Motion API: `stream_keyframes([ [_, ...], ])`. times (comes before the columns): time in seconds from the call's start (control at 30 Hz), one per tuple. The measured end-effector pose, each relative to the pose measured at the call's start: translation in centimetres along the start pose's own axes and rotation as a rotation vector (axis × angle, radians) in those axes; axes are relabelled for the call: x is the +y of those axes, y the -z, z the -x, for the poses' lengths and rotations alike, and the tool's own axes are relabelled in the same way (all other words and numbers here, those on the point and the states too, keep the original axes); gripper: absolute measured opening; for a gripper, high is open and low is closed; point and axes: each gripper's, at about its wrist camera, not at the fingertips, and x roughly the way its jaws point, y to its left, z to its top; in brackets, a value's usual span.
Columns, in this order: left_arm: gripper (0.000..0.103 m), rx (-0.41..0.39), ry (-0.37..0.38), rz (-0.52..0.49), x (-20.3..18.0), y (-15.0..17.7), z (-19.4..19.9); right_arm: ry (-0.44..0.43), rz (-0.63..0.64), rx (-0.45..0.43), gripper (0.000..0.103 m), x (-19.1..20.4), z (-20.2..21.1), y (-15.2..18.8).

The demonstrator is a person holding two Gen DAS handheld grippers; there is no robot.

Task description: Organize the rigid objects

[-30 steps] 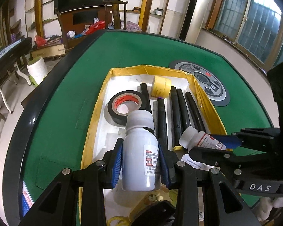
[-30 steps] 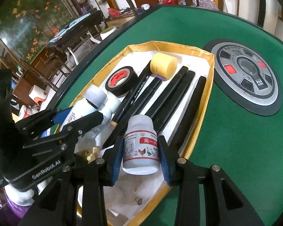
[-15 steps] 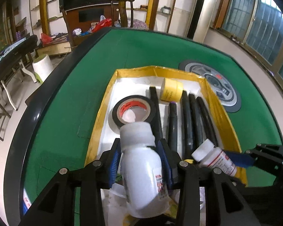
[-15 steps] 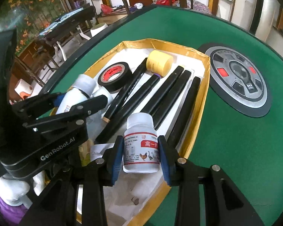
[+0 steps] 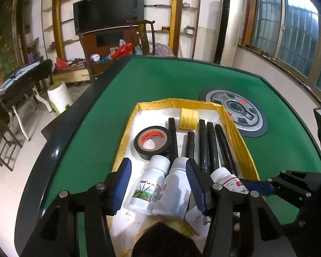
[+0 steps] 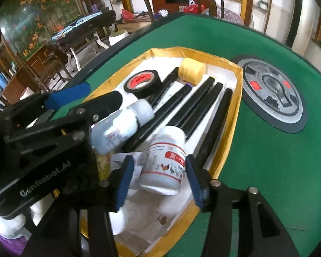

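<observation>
A yellow-rimmed tray (image 5: 239,137) (image 6: 238,79) on the green table holds several black markers (image 5: 210,143) (image 6: 194,105), a black tape roll (image 5: 153,141) (image 6: 142,82) and a yellow tape roll (image 5: 188,118) (image 6: 191,68). My left gripper (image 5: 158,177) is open above two white bottles (image 5: 173,190) (image 6: 119,126) lying side by side in the tray. My right gripper (image 6: 157,175) is open around a white bottle with a red label (image 6: 165,160) (image 5: 229,177) that rests in the tray, touching neither pad.
A round grey control panel (image 5: 235,111) (image 6: 274,94) is set in the felt right of the tray. Loose paper (image 6: 152,209) lies at the tray's near end. The table's dark rim (image 5: 53,150) runs along the left; chairs and furniture stand beyond.
Both grippers opened and let go of their bottles. The left bottle tipped over and now lies beside another white bottle. The right bottle rests in the tray.
</observation>
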Motion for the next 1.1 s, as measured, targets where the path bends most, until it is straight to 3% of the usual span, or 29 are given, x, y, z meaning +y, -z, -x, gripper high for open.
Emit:
stream_keyframes([
  [0.13,0.061,-0.008,-0.012,0.021,0.5,0.0,0.3,0.026,0.027,-0.022,0.057,0.8,0.7,0.6],
  [0.47,0.065,-0.01,-0.018,0.027,0.2,0.3,0.6,-0.015,0.031,-0.056,0.063,0.6,2.4,1.9],
  [0.8,0.074,-0.061,-0.047,0.026,-1.2,0.8,2.7,0.042,-0.037,-0.236,0.071,-1.2,7.1,3.9],
  [0.87,0.079,-0.114,-0.079,0.038,-1.6,0.9,4.1,0.085,-0.041,-0.294,0.072,-1.5,8.3,4.4],
  [0.93,0.089,-0.203,-0.124,0.059,-1.8,1.2,6.2,0.168,-0.053,-0.394,0.086,-1.8,10.0,5.3],
  [0.97,0.1,-0.251,-0.14,0.075,-1.7,1.3,7.4,0.209,-0.059,-0.439,0.091,-1.8,10.7,5.7],
  [1.0,0.103,-0.317,-0.154,0.099,-1.6,1.5,8.9,0.26,-0.067,-0.498,0.1,-1.7,11.6,6.3],
  [1.1,0.103,-0.501,-0.135,0.15,-1.4,2.6,13.4,0.341,-0.088,-0.622,0.103,-1.9,13.4,7.8],
])
